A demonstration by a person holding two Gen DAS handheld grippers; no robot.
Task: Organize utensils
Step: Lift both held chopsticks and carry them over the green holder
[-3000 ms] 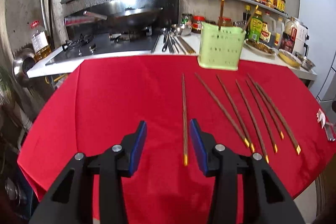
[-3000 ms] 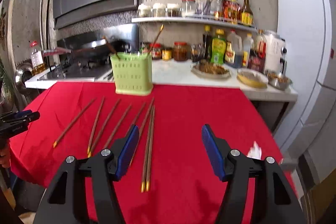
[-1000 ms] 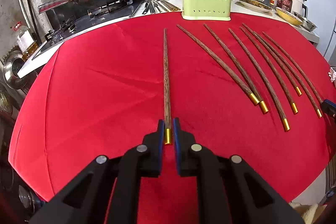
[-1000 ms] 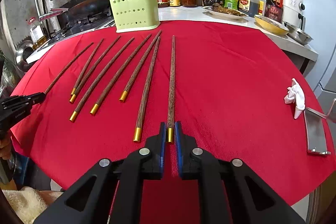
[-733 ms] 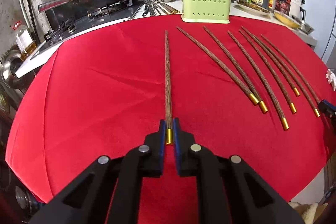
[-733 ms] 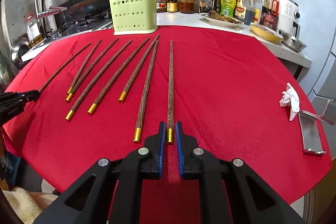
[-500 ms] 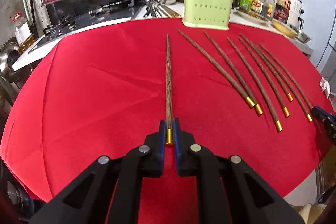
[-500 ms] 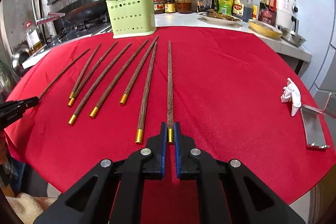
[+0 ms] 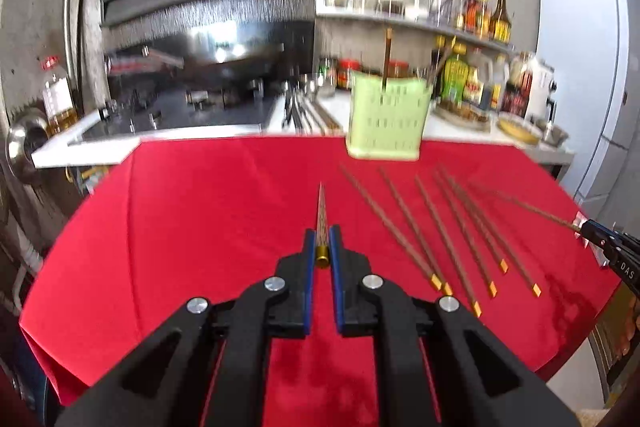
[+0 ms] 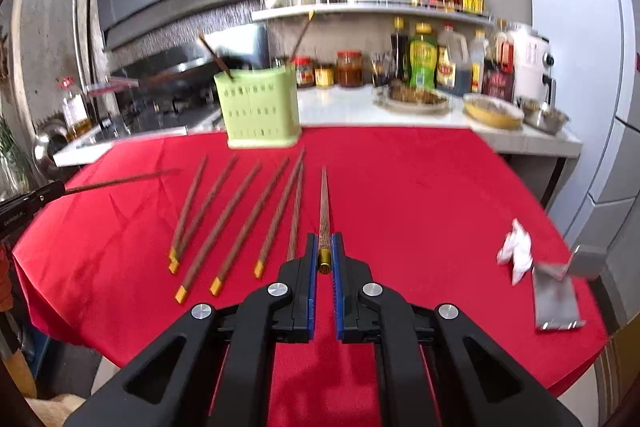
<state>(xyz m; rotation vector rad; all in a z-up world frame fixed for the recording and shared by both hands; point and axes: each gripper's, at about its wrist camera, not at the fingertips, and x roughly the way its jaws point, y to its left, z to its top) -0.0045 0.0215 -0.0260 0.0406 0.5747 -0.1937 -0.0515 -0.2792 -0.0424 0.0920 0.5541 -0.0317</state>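
The left gripper (image 9: pixel 321 254) is angled downward over the red cloth of the table (image 9: pixel 200 227), its blue-padded fingers (image 9: pixel 307 267) clamped on the gold-capped end of a dark wooden chopstick (image 9: pixel 322 215) that is raised off the cloth and pointed toward the far side. The right gripper (image 10: pixel 324 255) is held in the same downward tilt, its fingers (image 10: pixel 311 267) likewise closed on the brass-capped butt of a second chopstick (image 10: pixel 323 203), also lifted clear of the table.

Both grippers are built of matte black plastic with round silver bolts. The chopsticks are slender, tapered and grained, each tipped with a squared gold ferrule. Six loose chopsticks (image 10: pixel 236 227) are left lying in a fan on the cloth between the two grippers, caps toward the near edge. A pale green perforated holder (image 10: pixel 260 115) stands at the far edge, with two chopsticks already upright in it.

Only in the right wrist view are a crumpled white tissue (image 10: pixel 516 251) and a bent metal plate (image 10: pixel 556 299) seen at the table's right edge. Only in the left wrist view are the table's left side and most of the dark stovetop (image 9: pixel 192 111) shown. In each view the other gripper is caught at the frame's edge with its chopstick.
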